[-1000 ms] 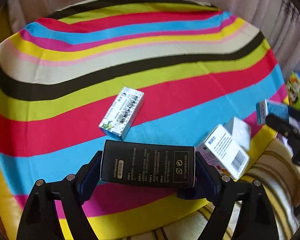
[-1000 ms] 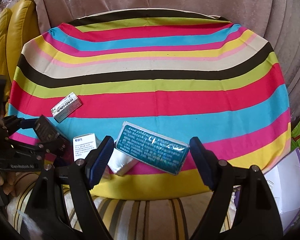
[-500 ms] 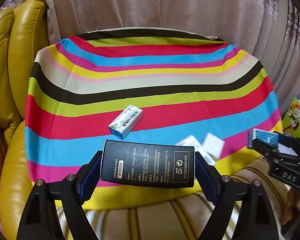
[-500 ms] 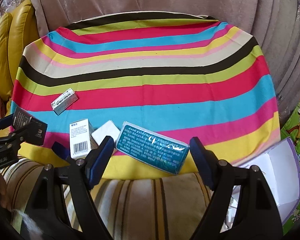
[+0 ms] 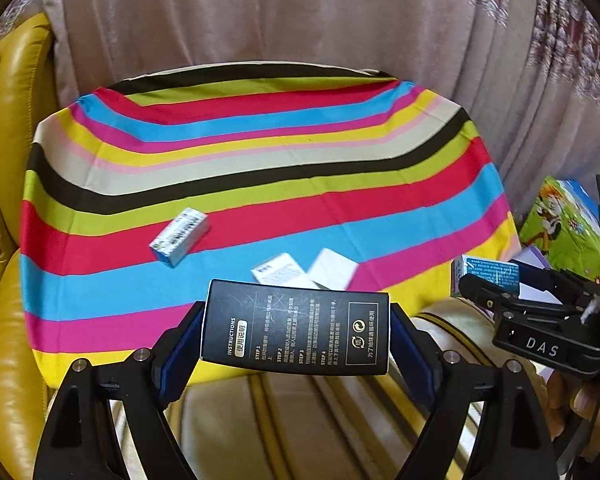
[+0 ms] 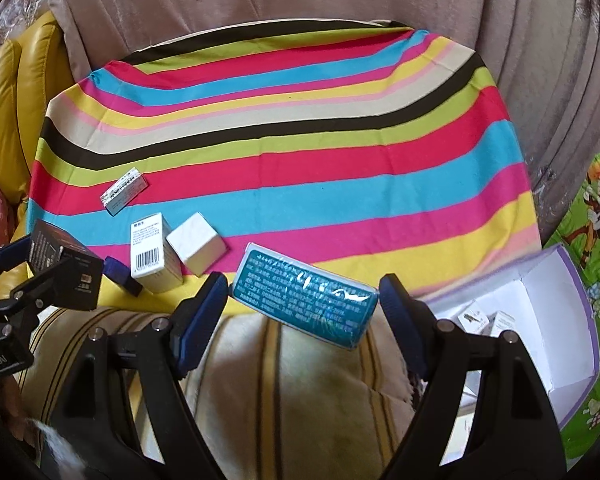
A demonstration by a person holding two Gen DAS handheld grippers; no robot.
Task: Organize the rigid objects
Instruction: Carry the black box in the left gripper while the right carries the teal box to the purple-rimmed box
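My left hand-held gripper (image 5: pixel 296 330) clamped the black box (image 5: pixel 296 328), my right (image 6: pixel 302 304) the teal pack (image 6: pixel 306 300); only the right view showed the open white box (image 6: pixel 540 312).

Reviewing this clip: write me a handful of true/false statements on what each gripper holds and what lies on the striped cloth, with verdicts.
1. The left gripper is shut on a black box with white print. True.
2. The right gripper is empty. False: its pads hold a teal box wrapped in clear film.
3. Three small boxes lie on the striped cloth. True: a small printed box, a barcode box and a plain white box.
4. The open white carton stands at the left of the right wrist view. False: it is at the right, off the cloth.
5. The open white carton is empty. False: small items already lie inside.
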